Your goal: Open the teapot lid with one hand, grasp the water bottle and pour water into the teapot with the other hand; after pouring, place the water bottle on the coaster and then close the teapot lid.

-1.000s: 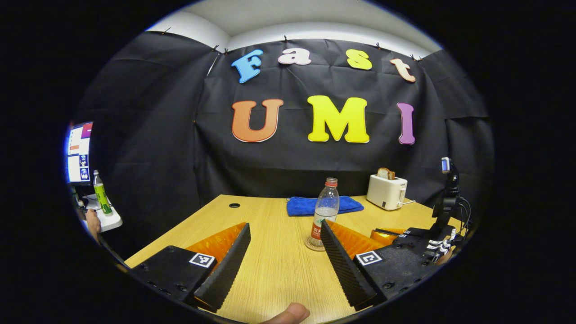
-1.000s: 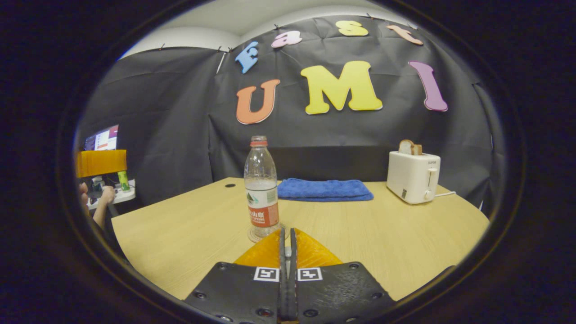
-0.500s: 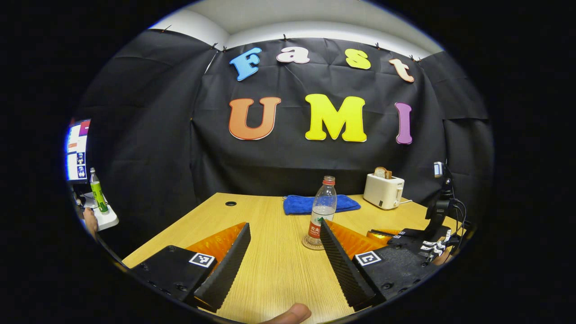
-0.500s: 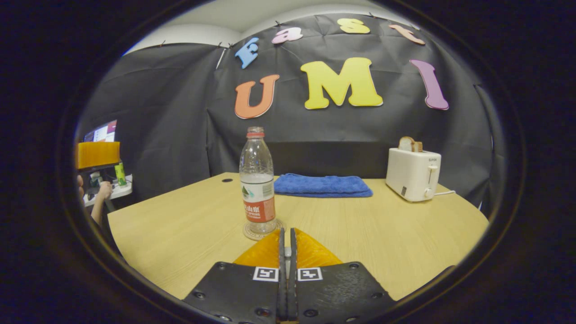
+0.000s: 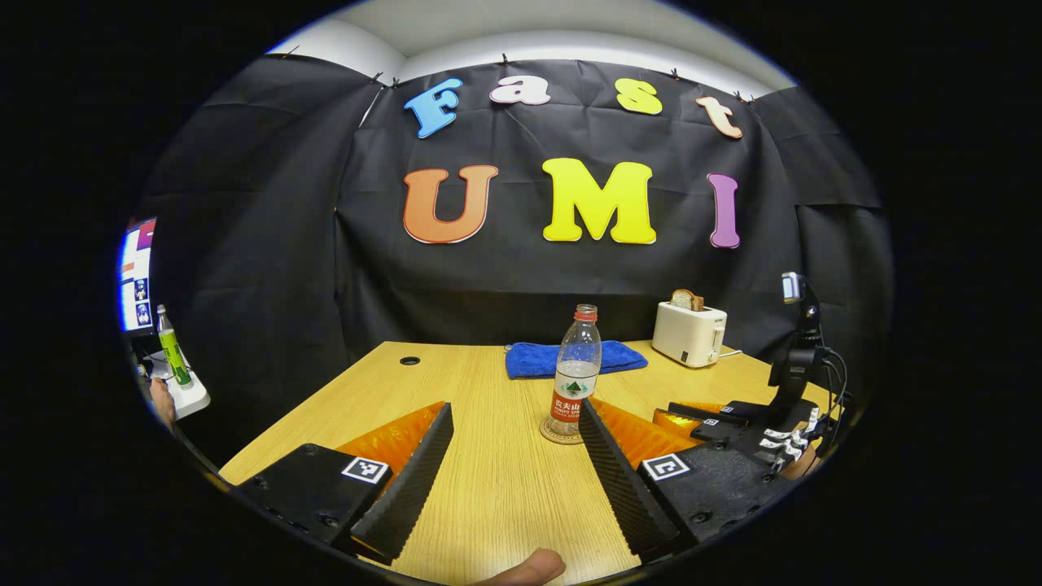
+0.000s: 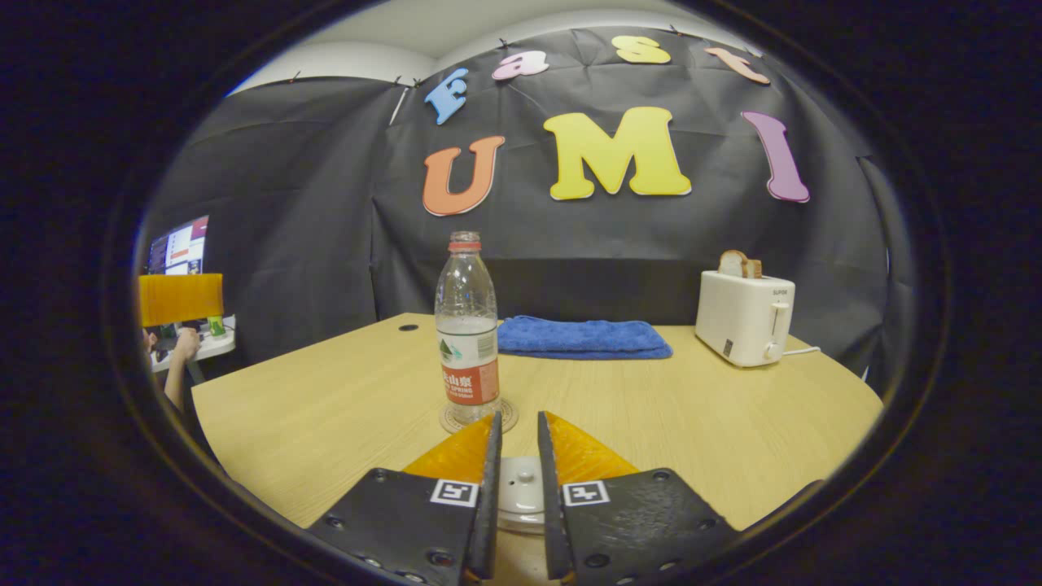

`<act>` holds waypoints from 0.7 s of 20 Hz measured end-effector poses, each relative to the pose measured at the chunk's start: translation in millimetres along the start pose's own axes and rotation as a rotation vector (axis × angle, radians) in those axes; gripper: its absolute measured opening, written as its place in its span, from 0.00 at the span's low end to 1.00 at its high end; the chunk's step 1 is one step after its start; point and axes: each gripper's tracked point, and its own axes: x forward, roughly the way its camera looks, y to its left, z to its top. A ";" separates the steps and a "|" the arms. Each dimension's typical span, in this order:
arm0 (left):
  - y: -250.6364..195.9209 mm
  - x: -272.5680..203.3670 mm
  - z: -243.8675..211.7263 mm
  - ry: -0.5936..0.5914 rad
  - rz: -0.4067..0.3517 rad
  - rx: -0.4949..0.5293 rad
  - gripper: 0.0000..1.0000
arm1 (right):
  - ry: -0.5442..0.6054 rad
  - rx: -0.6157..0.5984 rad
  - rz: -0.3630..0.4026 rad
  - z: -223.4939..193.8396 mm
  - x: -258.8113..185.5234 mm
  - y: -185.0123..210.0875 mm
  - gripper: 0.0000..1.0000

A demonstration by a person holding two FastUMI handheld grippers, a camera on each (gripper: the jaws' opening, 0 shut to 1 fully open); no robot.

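Observation:
A clear water bottle (image 5: 575, 370) with a red cap stands upright on a round coaster (image 5: 562, 431) mid-table. My left gripper (image 5: 513, 407) is open just in front of it, holding nothing. In the right gripper view the bottle (image 6: 466, 334) and coaster (image 6: 479, 417) are slightly left of centre. My right gripper (image 6: 518, 419) is open by a narrow gap. The white teapot lid (image 6: 518, 488) with its small knob lies between and below the fingers, and neither finger presses on the knob. The gripper hides the teapot's body. My right gripper (image 5: 733, 415) also appears at the right of the left gripper view.
A folded blue towel (image 6: 582, 338) lies at the table's back edge, with a white toaster (image 6: 745, 317) holding bread to its right. A monitor (image 5: 137, 273) and a green bottle (image 5: 171, 354) are off the table to the left. A thumb (image 5: 529, 567) is at the near edge.
My right gripper's fingers, pressed together before, have parted a little, so the white lid and knob now show between them. The left gripper stays open and its view has drifted slightly.

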 end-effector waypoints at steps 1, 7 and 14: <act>-0.8 -0.1 -0.5 0.003 0.003 0.001 0.97 | -0.013 -0.005 -0.004 6.4 -5.6 -0.6 0.27; -10.9 -3.4 8.1 -0.021 0.022 0.026 0.97 | -0.103 -0.006 -0.021 53.4 -48.9 -10.2 0.70; -18.1 -11.9 22.9 -0.071 0.077 0.033 0.97 | -0.183 -0.010 -0.147 93.6 -120.4 -83.8 0.97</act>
